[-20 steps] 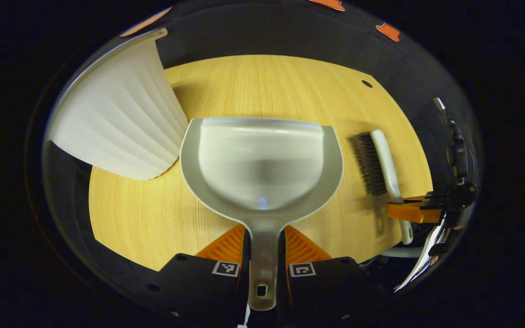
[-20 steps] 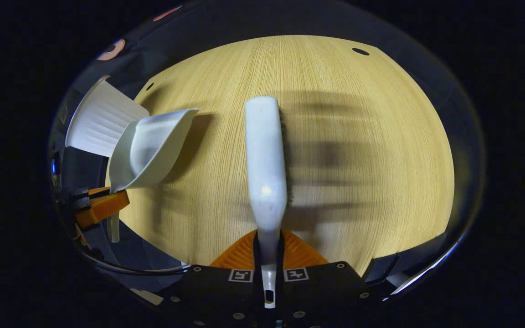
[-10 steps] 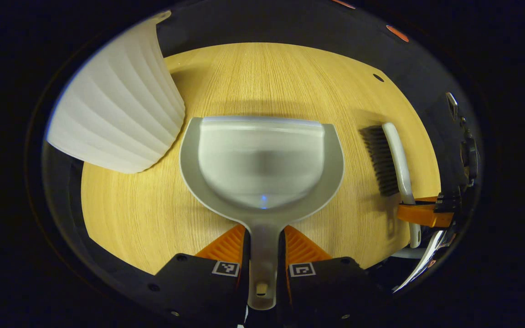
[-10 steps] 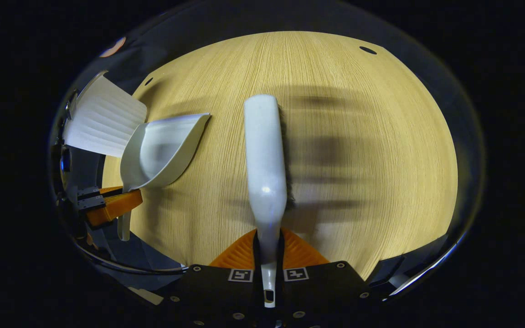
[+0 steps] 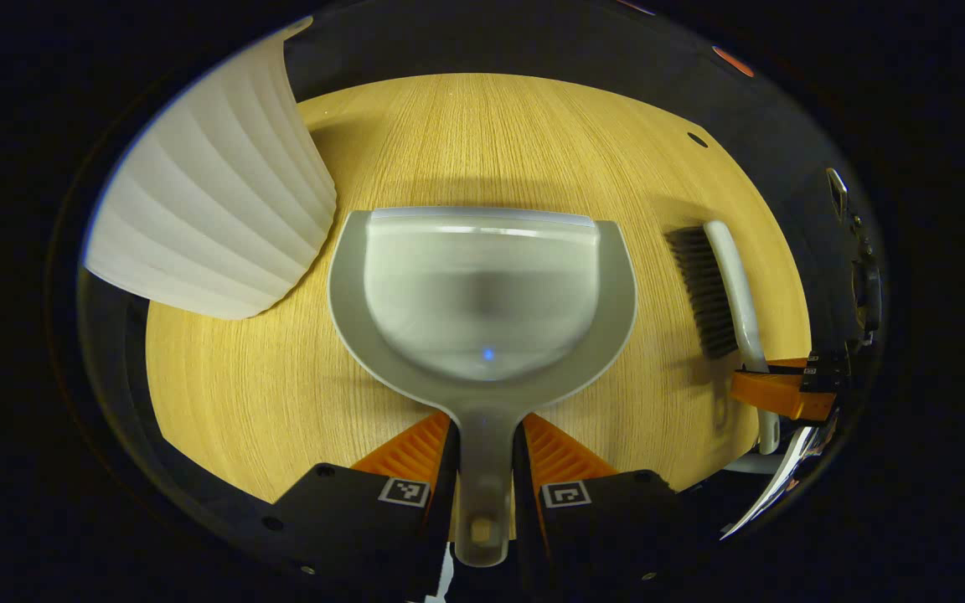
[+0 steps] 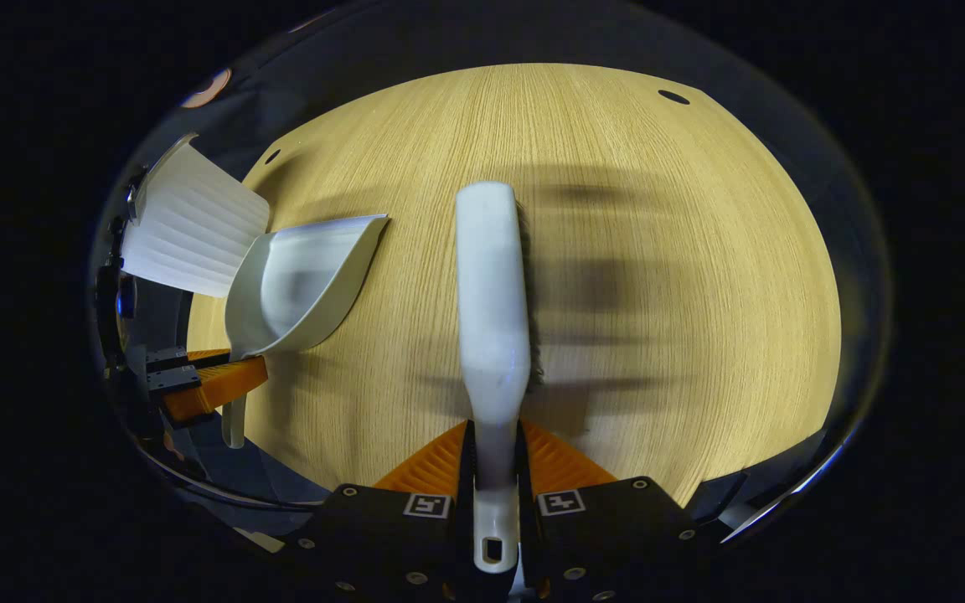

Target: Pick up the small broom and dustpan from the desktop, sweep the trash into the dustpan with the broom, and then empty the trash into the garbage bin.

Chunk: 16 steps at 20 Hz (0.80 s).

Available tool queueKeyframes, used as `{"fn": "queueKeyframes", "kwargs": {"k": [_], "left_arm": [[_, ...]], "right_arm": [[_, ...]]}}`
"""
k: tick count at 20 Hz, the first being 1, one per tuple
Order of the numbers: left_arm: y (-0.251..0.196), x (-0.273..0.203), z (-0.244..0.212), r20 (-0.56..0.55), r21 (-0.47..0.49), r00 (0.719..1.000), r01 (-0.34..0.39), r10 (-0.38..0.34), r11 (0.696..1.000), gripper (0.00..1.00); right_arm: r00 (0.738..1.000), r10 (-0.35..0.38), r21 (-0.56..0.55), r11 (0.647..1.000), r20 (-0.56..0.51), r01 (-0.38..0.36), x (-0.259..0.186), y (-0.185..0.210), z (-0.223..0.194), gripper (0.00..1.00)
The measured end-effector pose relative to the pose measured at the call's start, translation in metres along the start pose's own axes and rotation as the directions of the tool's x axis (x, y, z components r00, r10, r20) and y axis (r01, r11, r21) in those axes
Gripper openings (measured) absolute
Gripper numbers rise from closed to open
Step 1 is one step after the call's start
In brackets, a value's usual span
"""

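The grey dustpan (image 5: 482, 293) lies ahead of my left gripper (image 5: 485, 469), pan empty, handle running back between the orange fingers. The jaws stand slightly apart, a thin dark gap on each side of the handle. The small broom (image 6: 492, 301) shows its white back, with its handle between the fingers of my right gripper (image 6: 495, 469), which are also parted a little. In the left gripper view the broom (image 5: 725, 285) stands at the right with bristles facing left, by the right gripper's fingers (image 5: 776, 392). The right gripper view has the dustpan (image 6: 298, 280) and left gripper (image 6: 214, 385) at the left.
The white ribbed garbage bin (image 5: 206, 209) stands on the wooden desktop (image 5: 482, 134) just left of the dustpan, also seen as the bin (image 6: 189, 230) at the far left. Bare desktop (image 6: 700, 276) stretches to the right of the broom. Small holes sit near the far edge.
Both pairs of fingers have spread a little in the last half second. The broom and the dustpan handle have slid slightly back toward the cameras. The bin has drifted nearer in the left gripper view.
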<state>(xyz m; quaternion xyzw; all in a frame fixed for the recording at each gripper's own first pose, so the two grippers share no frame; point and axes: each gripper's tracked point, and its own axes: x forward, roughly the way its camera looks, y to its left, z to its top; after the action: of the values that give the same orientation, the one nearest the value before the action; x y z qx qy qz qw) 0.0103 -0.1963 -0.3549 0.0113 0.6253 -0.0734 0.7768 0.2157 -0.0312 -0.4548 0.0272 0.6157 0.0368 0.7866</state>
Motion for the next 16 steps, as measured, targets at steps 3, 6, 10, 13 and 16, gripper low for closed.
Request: {"fn": "queueKeyframes", "kwargs": {"k": [3, 6, 10, 13, 16], "left_arm": [[0.000, -0.003, 0.002, 0.010, 0.000, 1.000, 0.002, -0.002, 1.000, 0.44], [0.001, -0.005, 0.004, 0.027, 0.004, 1.000, 0.009, -0.009, 1.000, 0.73], [-0.004, -0.006, 0.008, 0.075, -0.021, 0.997, 0.015, -0.014, 1.000, 0.80], [-0.008, -0.013, 0.011, 0.123, -0.011, 0.992, 0.025, -0.024, 1.000, 0.95], [-0.010, -0.033, 0.013, 0.211, 0.001, 0.977, 0.012, -0.012, 1.000, 0.99]], "right_arm": [[0.999, 0.035, -0.003, 0.999, 0.008, -0.035, -0.001, 0.008, -0.002, 0.33], [0.997, 0.071, 0.011, 0.997, 0.027, -0.071, -0.005, 0.016, 0.003, 0.55], [0.991, 0.107, 0.014, 0.994, 0.077, -0.108, -0.014, 0.020, 0.008, 0.80], [0.981, 0.128, 0.028, 0.991, 0.145, -0.133, -0.029, 0.020, 0.015, 0.86], [0.957, 0.131, 0.038, 0.989, 0.259, -0.145, -0.062, 0.020, 0.030, 0.97]]}}
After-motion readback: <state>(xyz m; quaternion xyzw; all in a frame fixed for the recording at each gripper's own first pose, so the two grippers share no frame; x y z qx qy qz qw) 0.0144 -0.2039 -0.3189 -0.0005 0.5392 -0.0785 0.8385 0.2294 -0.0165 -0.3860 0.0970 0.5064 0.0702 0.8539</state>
